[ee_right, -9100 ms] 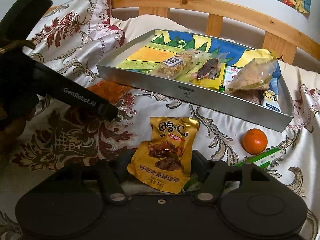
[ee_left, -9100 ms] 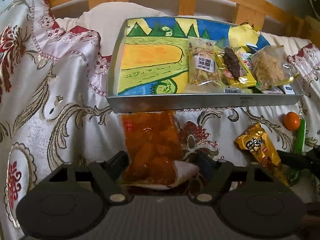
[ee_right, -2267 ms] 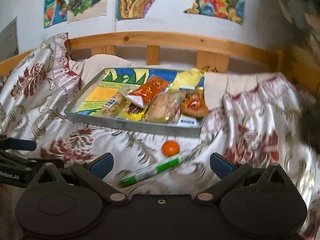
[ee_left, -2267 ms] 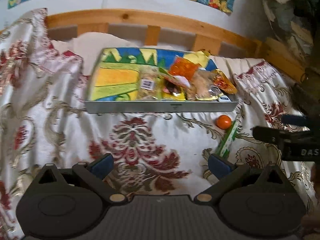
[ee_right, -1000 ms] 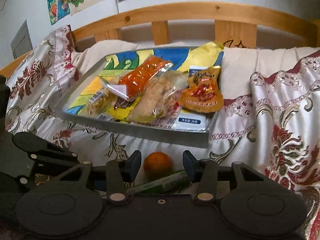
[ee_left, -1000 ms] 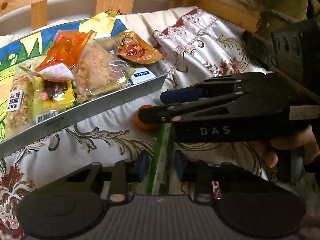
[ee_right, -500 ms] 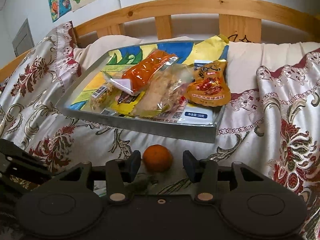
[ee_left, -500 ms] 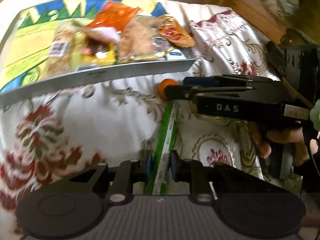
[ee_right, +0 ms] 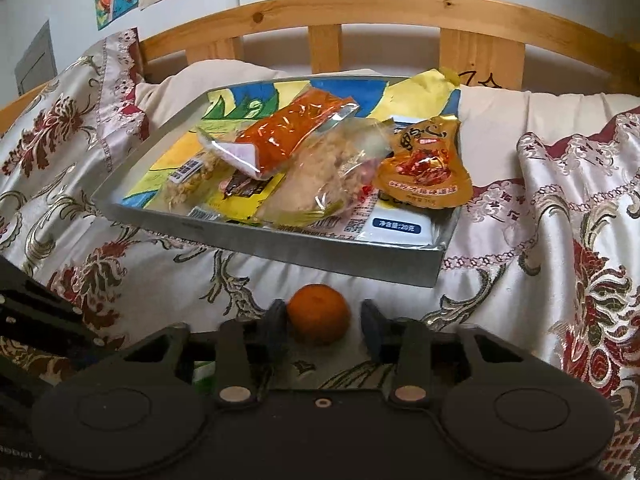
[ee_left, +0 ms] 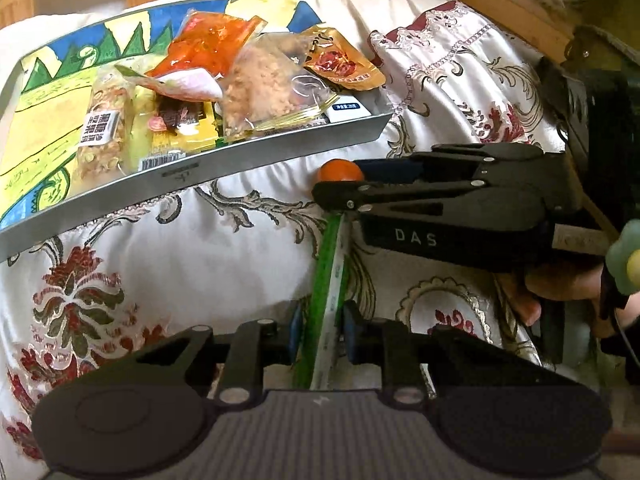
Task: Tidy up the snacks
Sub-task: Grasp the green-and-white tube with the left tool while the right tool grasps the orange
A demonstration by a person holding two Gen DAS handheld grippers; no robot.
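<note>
A grey metal tray (ee_left: 256, 160) with a painted bottom lies on the bed and holds several snack packets, among them an orange packet (ee_left: 212, 46) and a golden pouch (ee_left: 340, 66). My left gripper (ee_left: 320, 332) is shut on a long green and white packet (ee_left: 330, 264) lying on the bedspread. My right gripper (ee_right: 324, 326) has its jaws on either side of a small orange (ee_right: 319, 314), left pad touching, a small gap at the right pad. It also shows in the left wrist view (ee_left: 340, 184) with the orange (ee_left: 338, 171) at its tips. The tray (ee_right: 328, 252) lies just beyond.
A floral satin bedspread (ee_right: 560, 220) covers the bed. A wooden headboard rail (ee_right: 360, 12) runs behind the tray, with drawings on the wall above. The person's hand (ee_left: 560, 288) holds the right gripper close to the left one.
The left gripper stays closed on the green packet and has shifted slightly. The right jaws have narrowed around the orange.
</note>
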